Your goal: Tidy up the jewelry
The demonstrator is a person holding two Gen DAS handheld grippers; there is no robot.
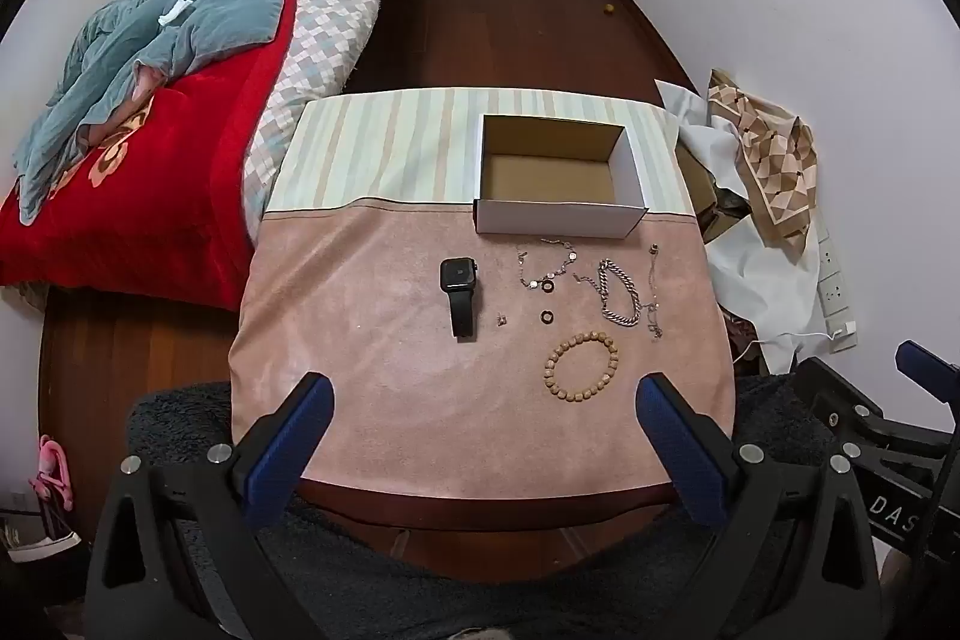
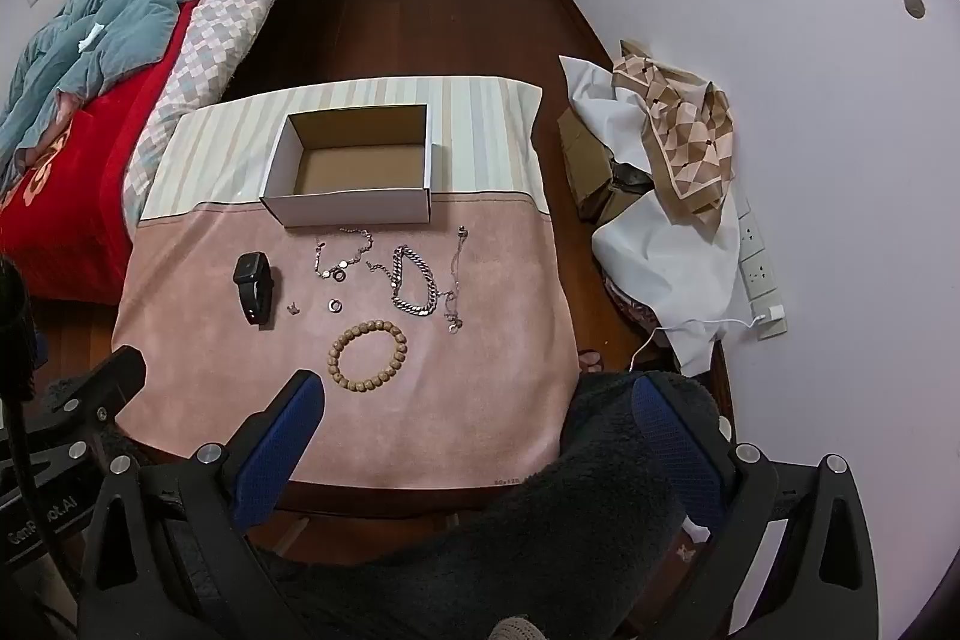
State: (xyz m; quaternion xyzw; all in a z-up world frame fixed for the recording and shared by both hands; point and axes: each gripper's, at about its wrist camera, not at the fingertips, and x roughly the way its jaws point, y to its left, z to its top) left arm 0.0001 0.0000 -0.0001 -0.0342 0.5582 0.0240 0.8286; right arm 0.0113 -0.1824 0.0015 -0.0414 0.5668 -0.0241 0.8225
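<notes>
An open, empty cardboard box (image 1: pixel 558 219) (image 2: pixel 354 210) stands at the back of a pink mat (image 1: pixel 390 400) (image 2: pixel 480 400). In front of it lie a black smartwatch (image 1: pixel 459 295) (image 2: pixel 253 285), a thin charm bracelet (image 1: pixel 547 265) (image 2: pixel 343 253), two small rings (image 1: pixel 546 317) (image 2: pixel 333 305), a small earring (image 1: pixel 501 320) (image 2: pixel 293 308), a heavy silver chain (image 1: pixel 618 292) (image 2: pixel 413 283), a thin chain (image 1: pixel 654 295) (image 2: pixel 456 280) and a wooden bead bracelet (image 1: pixel 581 365) (image 2: pixel 367 355). My left gripper (image 1: pixel 480 400) is open and empty above the mat's near edge. My right gripper (image 2: pixel 474 400) is open and empty, nearer the mat's right edge.
A bed with a red blanket and blue quilt (image 1: pixel 150 88) (image 2: pixel 90 40) lies at the left. A pile of cloth and a patterned scarf (image 1: pixel 762 160) (image 2: pixel 678 142) sits on the floor at the right by a wall socket strip (image 2: pixel 757 268). Dark fleece (image 2: pixel 570 532) covers the foreground.
</notes>
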